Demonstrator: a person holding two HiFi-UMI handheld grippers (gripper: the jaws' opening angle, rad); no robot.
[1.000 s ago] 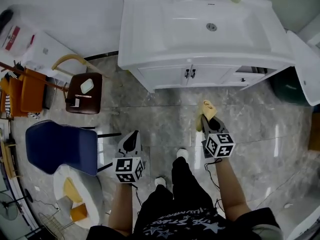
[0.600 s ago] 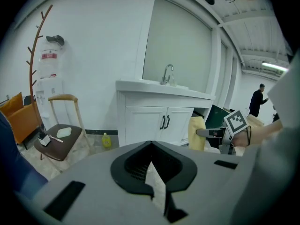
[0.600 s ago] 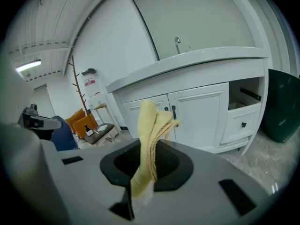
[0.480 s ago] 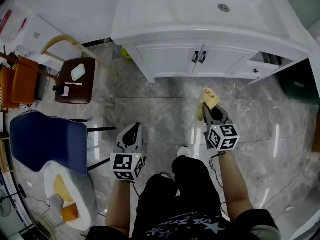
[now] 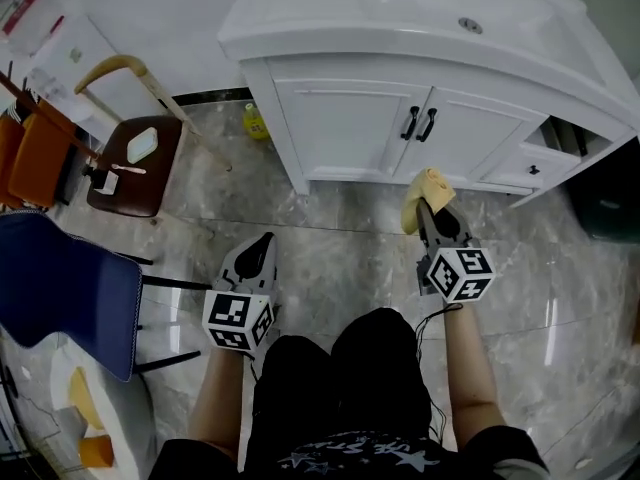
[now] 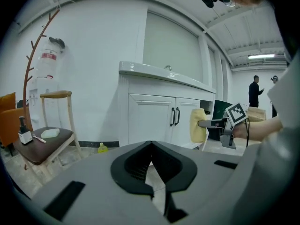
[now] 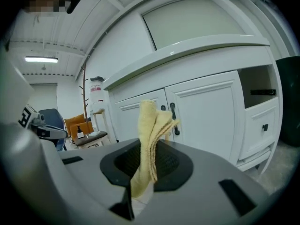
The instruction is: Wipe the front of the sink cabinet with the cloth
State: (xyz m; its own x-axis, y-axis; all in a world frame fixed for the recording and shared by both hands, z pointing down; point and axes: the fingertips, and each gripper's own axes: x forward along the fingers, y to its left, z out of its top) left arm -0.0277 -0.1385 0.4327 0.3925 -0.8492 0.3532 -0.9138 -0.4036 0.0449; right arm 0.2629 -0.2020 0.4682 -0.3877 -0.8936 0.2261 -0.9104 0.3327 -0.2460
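Note:
The white sink cabinet (image 5: 380,118) stands ahead, its two doors shut, with black handles (image 5: 418,124); it also shows in the left gripper view (image 6: 150,118) and the right gripper view (image 7: 206,111). My right gripper (image 5: 432,208) is shut on a folded yellow cloth (image 5: 423,194), held a short way in front of the right door, not touching it. The cloth (image 7: 149,142) sticks up from between the jaws. My left gripper (image 5: 258,253) hangs lower left over the floor, shut and empty; in its own view the jaws (image 6: 151,163) meet.
A brown stool (image 5: 130,163) with a soap dish stands left of the cabinet, beside a blue chair (image 5: 60,288). A small yellow bottle (image 5: 254,121) sits on the floor at the cabinet's left corner. An open drawer (image 5: 545,153) is right of the doors.
The person has come closer to the cabinet and lower. The right gripper with the cloth has moved up toward the right door; the left gripper followed.

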